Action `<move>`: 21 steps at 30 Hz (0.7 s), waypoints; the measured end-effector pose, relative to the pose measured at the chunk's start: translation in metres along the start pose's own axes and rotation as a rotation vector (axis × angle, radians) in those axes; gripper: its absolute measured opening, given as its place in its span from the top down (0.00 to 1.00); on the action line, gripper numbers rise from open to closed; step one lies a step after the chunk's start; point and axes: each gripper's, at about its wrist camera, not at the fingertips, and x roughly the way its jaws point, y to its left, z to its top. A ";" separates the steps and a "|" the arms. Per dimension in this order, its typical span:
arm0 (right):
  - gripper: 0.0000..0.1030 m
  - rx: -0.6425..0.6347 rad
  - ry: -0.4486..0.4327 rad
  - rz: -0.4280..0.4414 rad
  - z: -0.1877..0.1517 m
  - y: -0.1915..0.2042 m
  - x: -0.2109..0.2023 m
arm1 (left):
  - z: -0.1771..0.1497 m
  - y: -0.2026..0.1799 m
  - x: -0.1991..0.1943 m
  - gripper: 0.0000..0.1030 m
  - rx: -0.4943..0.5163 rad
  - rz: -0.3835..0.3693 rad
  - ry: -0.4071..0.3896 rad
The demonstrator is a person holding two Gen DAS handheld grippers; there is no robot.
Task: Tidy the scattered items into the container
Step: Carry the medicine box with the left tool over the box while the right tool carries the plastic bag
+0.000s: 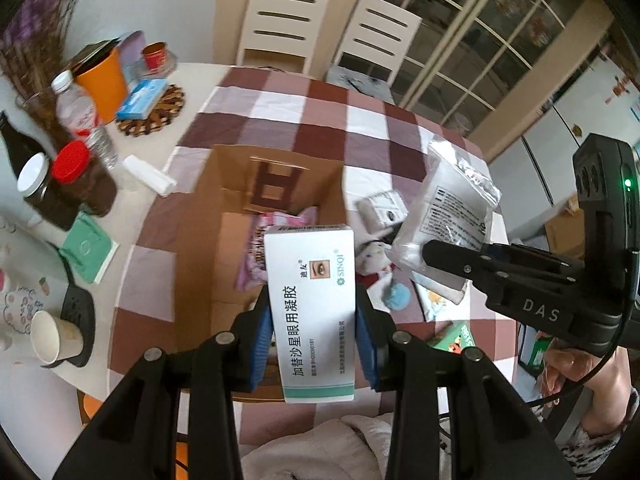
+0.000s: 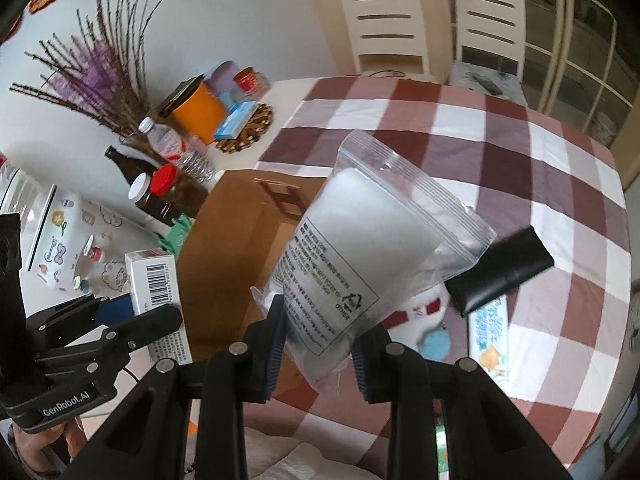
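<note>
The open cardboard box (image 1: 224, 240) is serving as the container and is standing on the checked tablecloth (image 1: 360, 128); a pink patterned packet (image 1: 256, 256) is already lying inside it. The left gripper (image 1: 314, 344) is holding a white medicine carton (image 1: 310, 312) with a teal band, its blue pads (image 1: 262, 348) pressing on the carton's two long sides, so the jaws are standing narrowly apart, closed on the carton. The carton is hanging over the near edge of the box, above its opening. The right gripper (image 2: 318, 356) is clamping the lower end of a clear zip bag (image 2: 360, 248) holding a white pad, its jaws closed down on the thin plastic; the bag is tilting up and away from the fingers, beside the right wall of the box.

On the cloth to the right of the box, several items are still lying loose: a small white plush toy (image 1: 374, 256) with a blue pompom, a black folded pouch (image 2: 500, 276), a long printed packet (image 2: 486, 332), a second small white carton (image 1: 382, 208) and a green packet (image 1: 454, 336). To the left of the box, off the cloth, are standing jars with a red lid (image 1: 72, 160) and a white lid (image 1: 34, 172), a plastic water bottle (image 1: 76, 108), an orange cup (image 1: 102, 80) and a paper cup (image 1: 50, 336). Beyond the far side of the box two slatted chairs (image 1: 280, 20) are facing the table.
</note>
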 end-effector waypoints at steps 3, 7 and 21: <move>0.71 -0.023 0.011 0.008 0.005 0.010 0.005 | 0.000 0.015 -0.002 0.64 -0.031 0.009 0.001; 0.71 -0.059 0.030 0.016 0.011 0.025 0.013 | 0.000 0.031 0.000 0.64 -0.062 0.011 0.009; 0.70 -0.158 0.128 0.013 0.018 0.058 0.046 | -0.001 0.057 0.012 0.63 -0.112 -0.001 0.042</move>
